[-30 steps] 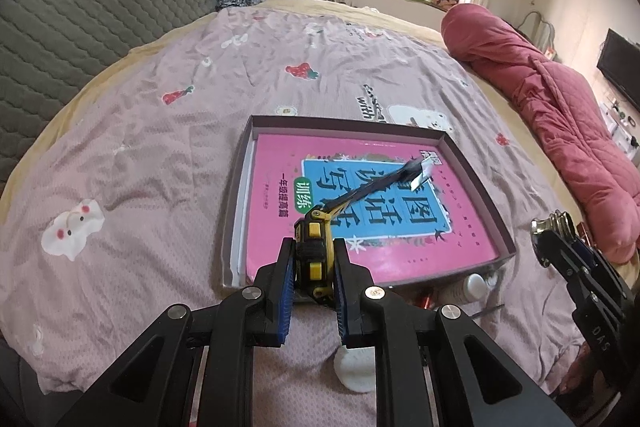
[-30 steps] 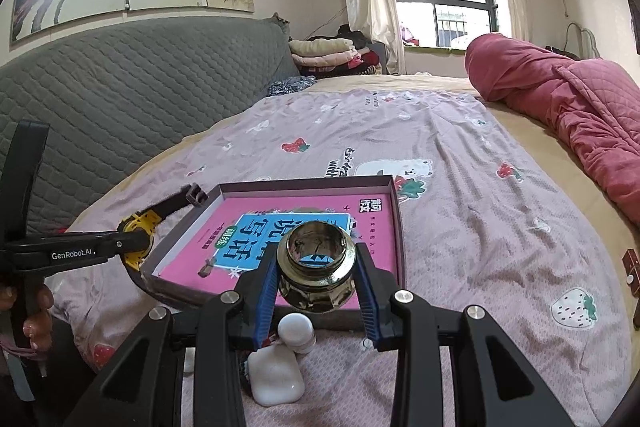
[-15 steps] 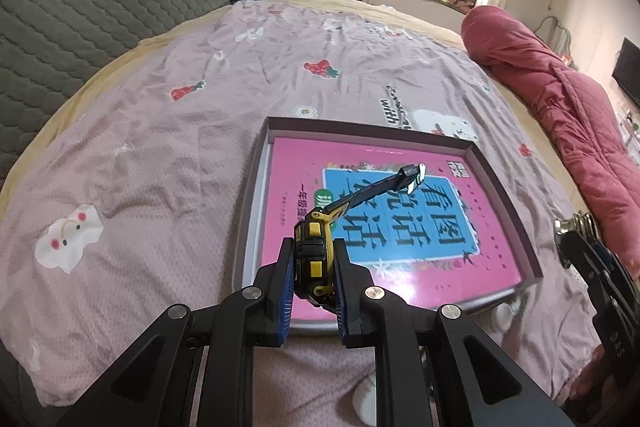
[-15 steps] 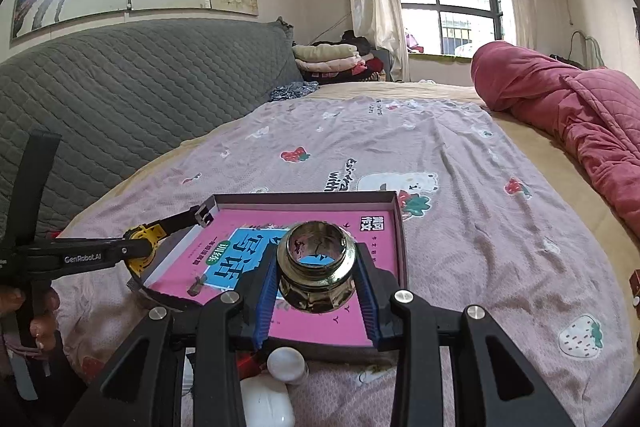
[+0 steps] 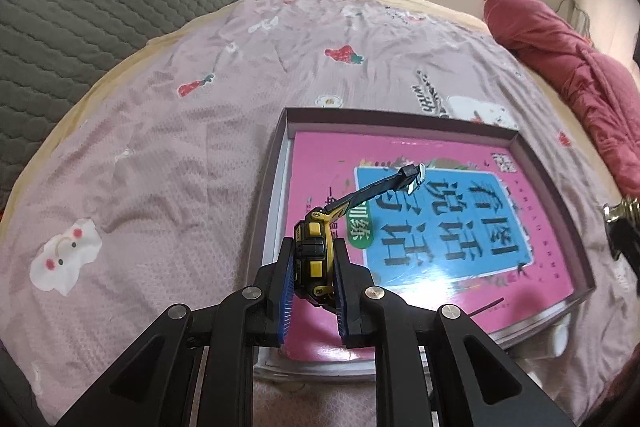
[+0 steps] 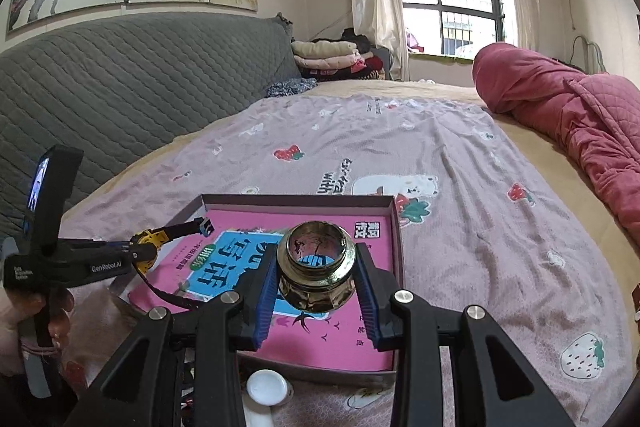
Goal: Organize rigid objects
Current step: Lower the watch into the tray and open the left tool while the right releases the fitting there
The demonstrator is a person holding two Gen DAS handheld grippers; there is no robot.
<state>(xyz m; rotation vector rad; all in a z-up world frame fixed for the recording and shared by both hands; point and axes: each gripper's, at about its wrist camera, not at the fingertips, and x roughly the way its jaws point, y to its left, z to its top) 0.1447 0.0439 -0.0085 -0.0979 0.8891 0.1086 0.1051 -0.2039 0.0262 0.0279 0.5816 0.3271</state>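
Observation:
My left gripper point(image 5: 314, 259) is shut on a black and yellow wristwatch point(image 5: 314, 251), whose strap point(image 5: 380, 187) sticks out forward over the box. A shallow dark box point(image 5: 400, 119) on the bed holds a pink book point(image 5: 420, 211). My right gripper point(image 6: 316, 279) is shut on a shiny brass threaded fitting point(image 6: 316, 271), held above the near part of the box point(image 6: 296, 201) and the book point(image 6: 360, 335). In the right wrist view the left gripper point(image 6: 140, 257) with the watch point(image 6: 150, 245) hangs over the box's left edge.
A pink printed sheet point(image 5: 180, 147) covers the bed. A grey quilted headboard point(image 6: 120, 87) is on the left, a red quilt point(image 6: 560, 107) on the right. A white bottle point(image 6: 266, 385) lies in front of the box. Folded clothes point(image 6: 328, 53) are stacked far back.
Both grippers have moved forward and up over the box. The watch now hangs above the book's left part and the fitting above its near part. The white bottle has slipped lower in view.

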